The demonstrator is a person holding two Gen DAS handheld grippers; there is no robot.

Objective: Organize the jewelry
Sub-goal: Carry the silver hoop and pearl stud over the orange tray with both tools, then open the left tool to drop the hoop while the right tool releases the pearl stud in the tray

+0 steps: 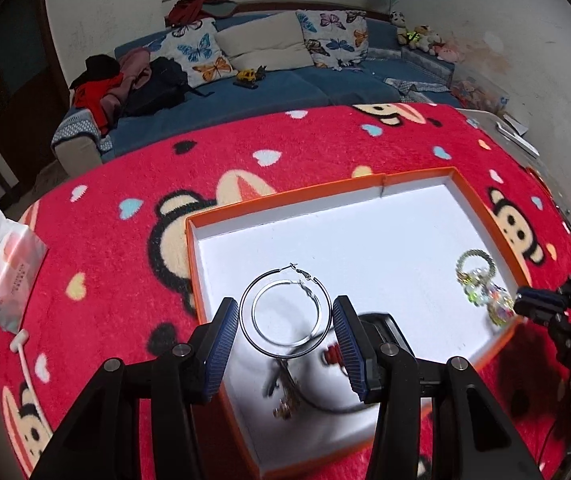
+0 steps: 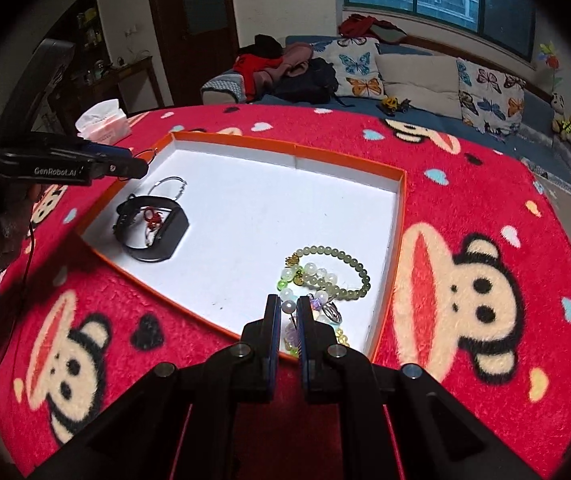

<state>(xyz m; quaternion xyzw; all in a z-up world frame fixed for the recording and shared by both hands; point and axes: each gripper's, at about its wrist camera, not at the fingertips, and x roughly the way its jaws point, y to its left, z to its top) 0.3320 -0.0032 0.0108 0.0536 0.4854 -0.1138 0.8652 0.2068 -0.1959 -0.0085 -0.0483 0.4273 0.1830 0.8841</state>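
Observation:
An orange-rimmed white box lies on the red cartoon blanket. My left gripper hovers over the box's left end, shut on a pair of large hoop earrings spanning its pads. Under it, blurred, lie a black watch, a small red charm and a silver hoop. My right gripper is at the box's near right corner, shut on a pearl bead of a multicoloured bead bracelet. A green bead bracelet rests beside it.
A tissue pack sits at the blanket's left edge, with a white cable near it. A blue sofa with butterfly cushions stands behind the table. Bare white floor fills the middle of the box.

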